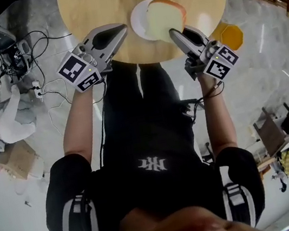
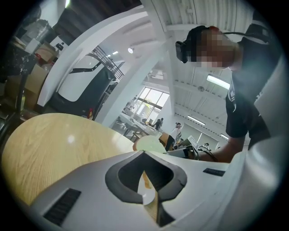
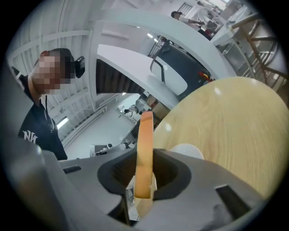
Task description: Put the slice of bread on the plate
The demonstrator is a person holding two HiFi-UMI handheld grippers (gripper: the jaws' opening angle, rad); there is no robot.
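Observation:
A slice of bread [image 1: 164, 18] with a brown crust stands on edge between the jaws of my right gripper [image 1: 176, 34], which is shut on it. It hangs over the right part of a white plate [image 1: 140, 22] on the round wooden table [image 1: 93, 5]. In the right gripper view the bread [image 3: 145, 149] rises upright from my right gripper [image 3: 142, 194], with the plate [image 3: 183, 151] just beyond. My left gripper [image 1: 120, 33] is over the table's near edge left of the plate, shut and holding nothing. The left gripper view shows the left gripper [image 2: 149, 198] and the plate [image 2: 151, 144] ahead.
The table edge runs just in front of both grippers. On the floor to the right lies an orange object [image 1: 228, 35]. Cables and equipment [image 1: 7, 47] and a person in white [image 1: 7, 116] are on the floor at the left.

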